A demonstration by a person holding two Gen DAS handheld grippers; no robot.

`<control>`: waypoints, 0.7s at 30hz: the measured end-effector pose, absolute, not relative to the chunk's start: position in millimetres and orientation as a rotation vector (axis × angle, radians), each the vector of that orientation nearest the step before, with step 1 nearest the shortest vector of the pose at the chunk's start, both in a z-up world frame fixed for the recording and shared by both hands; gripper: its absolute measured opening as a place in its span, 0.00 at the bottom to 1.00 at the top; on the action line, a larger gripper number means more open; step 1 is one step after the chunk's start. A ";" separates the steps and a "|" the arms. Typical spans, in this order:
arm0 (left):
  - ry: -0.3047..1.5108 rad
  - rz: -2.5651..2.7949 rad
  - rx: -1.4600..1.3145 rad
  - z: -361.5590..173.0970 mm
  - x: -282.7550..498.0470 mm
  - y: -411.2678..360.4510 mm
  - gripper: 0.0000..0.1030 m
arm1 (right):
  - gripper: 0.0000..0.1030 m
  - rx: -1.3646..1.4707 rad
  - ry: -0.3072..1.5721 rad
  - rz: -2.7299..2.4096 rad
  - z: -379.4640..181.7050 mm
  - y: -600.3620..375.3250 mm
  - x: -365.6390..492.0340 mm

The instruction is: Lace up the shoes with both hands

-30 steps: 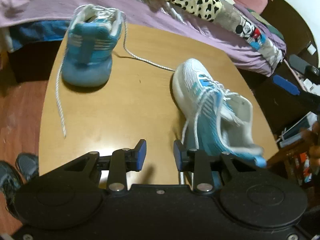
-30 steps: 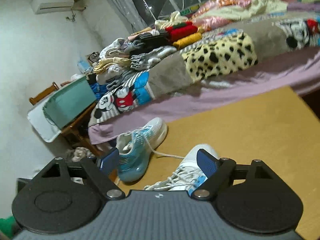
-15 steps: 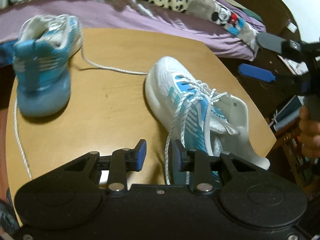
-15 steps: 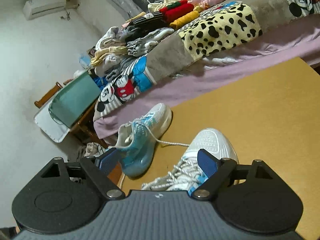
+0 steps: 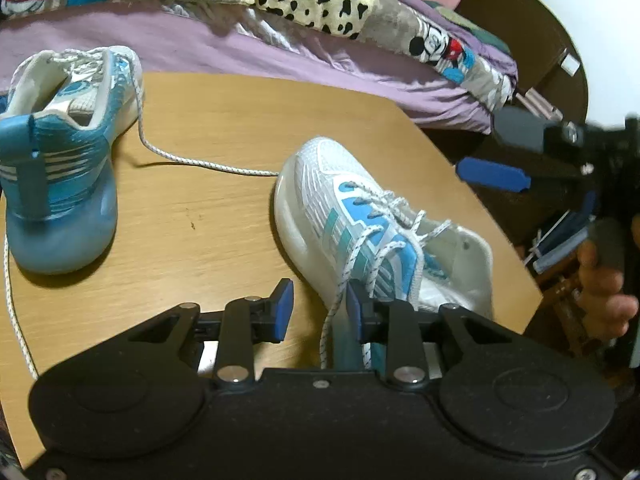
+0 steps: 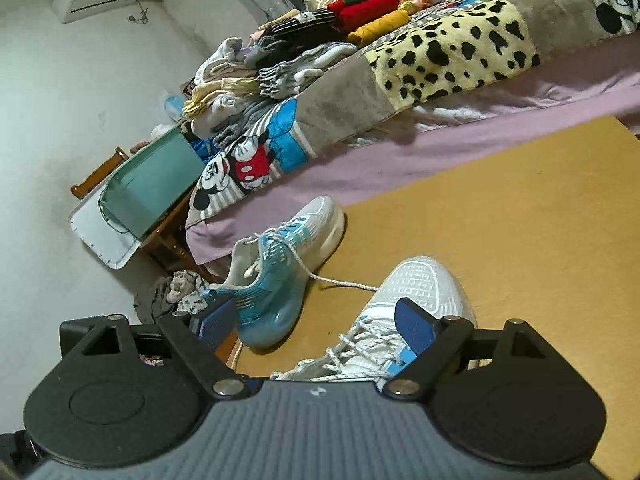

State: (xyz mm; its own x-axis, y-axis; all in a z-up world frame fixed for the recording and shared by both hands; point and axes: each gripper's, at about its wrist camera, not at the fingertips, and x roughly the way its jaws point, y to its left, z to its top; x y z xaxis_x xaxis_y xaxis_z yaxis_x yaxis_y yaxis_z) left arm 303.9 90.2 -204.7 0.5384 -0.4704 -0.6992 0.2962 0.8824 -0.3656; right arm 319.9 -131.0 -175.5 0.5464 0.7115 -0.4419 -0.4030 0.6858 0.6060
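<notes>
A white and blue sneaker (image 5: 376, 224) lies on the wooden table (image 5: 208, 216), toe pointing away, its white laces loose. One loose lace end (image 5: 334, 312) hangs between the fingers of my left gripper (image 5: 318, 308), which is open at the shoe's near side. A second blue sneaker (image 5: 64, 152) stands at the far left, heel toward me, with a long lace (image 5: 192, 162) trailing across the table. My right gripper (image 6: 316, 320) is open above the white shoe (image 6: 404, 320); it also shows in the left wrist view (image 5: 520, 156), off the table's right edge.
A bed with a purple sheet (image 5: 280, 56) and patterned blankets borders the table's far edge. Folded clothes (image 6: 304, 52) are piled on the bed. A wooden chair with a green bin (image 6: 156, 188) stands at the left. The table edge (image 5: 500, 240) drops off close to the white shoe's right.
My left gripper has moved right and closer to the white shoe, so its loose lace now hangs between the fingers. My right gripper has come lower over the white shoe.
</notes>
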 end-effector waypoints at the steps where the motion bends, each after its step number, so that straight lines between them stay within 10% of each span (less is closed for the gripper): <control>1: 0.891 -0.450 -0.206 -205.8 304.5 88.3 0.25 | 0.83 0.476 0.727 0.682 -176.3 -132.6 320.8; 21: 0.762 -0.144 0.049 -203.8 307.9 87.8 0.07 | 0.83 0.564 0.705 0.568 -185.3 -159.1 334.5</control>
State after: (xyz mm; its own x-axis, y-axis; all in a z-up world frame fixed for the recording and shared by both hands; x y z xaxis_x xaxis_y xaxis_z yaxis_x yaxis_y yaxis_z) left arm 307.9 87.8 -203.8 0.7145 -0.1121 -0.6906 0.1475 0.9890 -0.0080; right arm 334.5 -159.1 -185.3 0.6277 0.6469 -0.4331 -0.2858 0.7089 0.6448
